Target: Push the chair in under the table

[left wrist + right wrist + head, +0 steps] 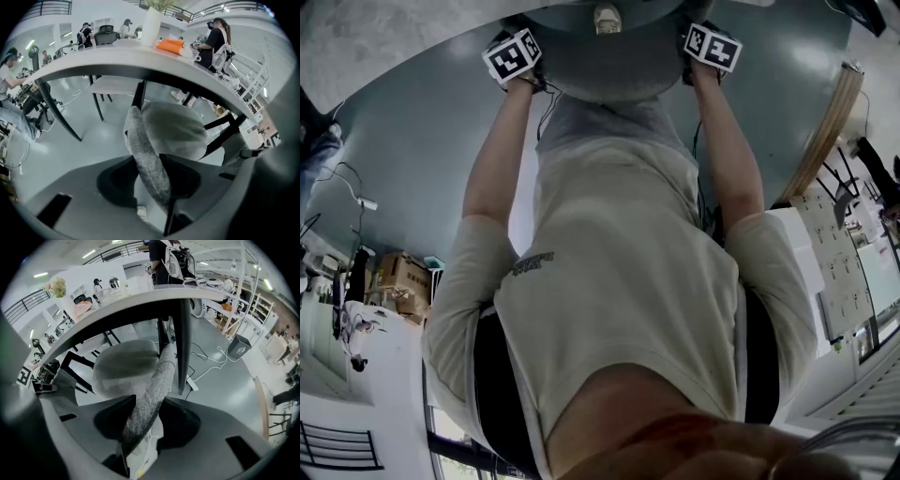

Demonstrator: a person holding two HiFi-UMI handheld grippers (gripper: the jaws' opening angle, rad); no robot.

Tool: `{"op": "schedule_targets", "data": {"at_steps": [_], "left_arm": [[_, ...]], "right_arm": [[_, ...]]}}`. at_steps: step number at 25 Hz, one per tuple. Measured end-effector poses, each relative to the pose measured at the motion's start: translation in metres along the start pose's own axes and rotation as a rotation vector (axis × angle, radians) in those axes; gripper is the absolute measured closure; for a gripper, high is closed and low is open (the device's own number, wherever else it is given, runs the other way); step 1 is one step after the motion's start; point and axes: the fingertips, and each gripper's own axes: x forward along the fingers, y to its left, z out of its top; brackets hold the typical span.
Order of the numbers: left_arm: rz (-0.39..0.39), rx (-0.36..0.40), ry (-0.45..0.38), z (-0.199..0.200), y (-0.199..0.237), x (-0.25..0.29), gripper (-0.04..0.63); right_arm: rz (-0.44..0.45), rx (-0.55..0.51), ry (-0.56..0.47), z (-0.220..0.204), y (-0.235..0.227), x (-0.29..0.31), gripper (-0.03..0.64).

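Left gripper view has left gripper (147,163) clamped on the chair's grey backrest (139,136), right gripper (147,411) clamped on its other end, probably so both hands steer it straight; seat (176,129) looks partly beneath table (117,60) edge, not fully in; no brand legible, shirt print (532,264) too blurred to read

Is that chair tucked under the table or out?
Mostly in: the chair's seat lies beneath the tabletop, and only its backrest stands outside the edge.
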Motion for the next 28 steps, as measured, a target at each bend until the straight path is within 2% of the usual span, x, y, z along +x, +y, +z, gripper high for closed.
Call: {"op": "schedule_targets", "data": {"at_steps": [11, 19, 28], "left_arm": [[-0.007, -0.061, -0.016, 0.019, -0.015, 0.000, 0.454], [-0.024, -0.027, -0.075, 0.061, -0.014, 0.018, 0.454], [-0.025, -0.039, -0.075, 0.058, -0.017, 0.014, 0.449]], "right_arm": [[0.018, -0.019, -0.004, 0.040, -0.009, 0.003, 0.460], [0.011, 0.012, -0.024, 0.060, -0.006, 0.021, 0.457], [-0.007, -0.036, 0.014, 0.064, -0.008, 0.018, 0.451]]}}
